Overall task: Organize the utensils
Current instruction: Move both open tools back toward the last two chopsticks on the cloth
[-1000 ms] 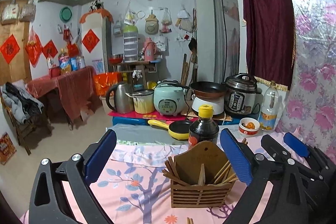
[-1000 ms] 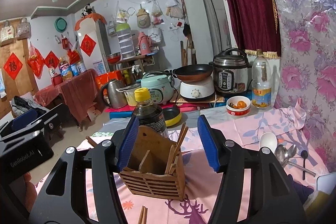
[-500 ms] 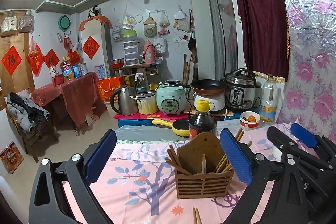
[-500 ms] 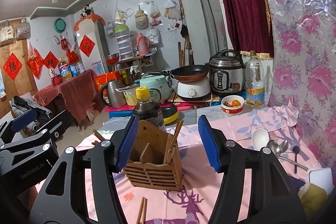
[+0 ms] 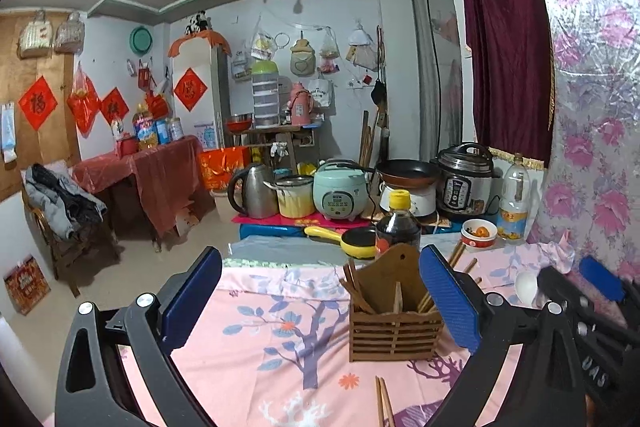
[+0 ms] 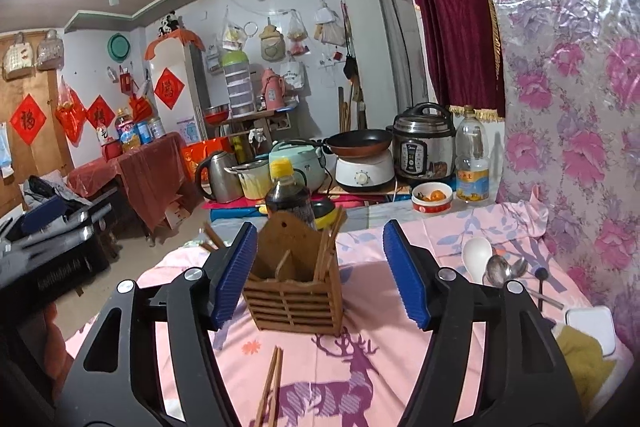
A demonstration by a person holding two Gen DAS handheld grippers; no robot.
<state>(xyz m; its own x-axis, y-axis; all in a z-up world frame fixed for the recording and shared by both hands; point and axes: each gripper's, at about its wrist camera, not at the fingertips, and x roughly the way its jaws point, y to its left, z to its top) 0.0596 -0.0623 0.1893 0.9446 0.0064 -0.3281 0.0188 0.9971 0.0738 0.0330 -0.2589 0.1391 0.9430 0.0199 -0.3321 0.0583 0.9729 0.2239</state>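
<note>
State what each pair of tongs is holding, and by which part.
Nothing is held. The left tongs stand open and empty; the right tongs are opening, clear of the wooden holder.

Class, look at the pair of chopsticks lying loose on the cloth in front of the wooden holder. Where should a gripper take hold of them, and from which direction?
Grip the chopsticks across both sticks near the middle, coming down from above. They lie flat and side by side on the cloth, pointing toward the holder, so fingers closing across their width would likely pinch both together. The right gripper, its fingers opening and empty, is probably best placed.
</note>
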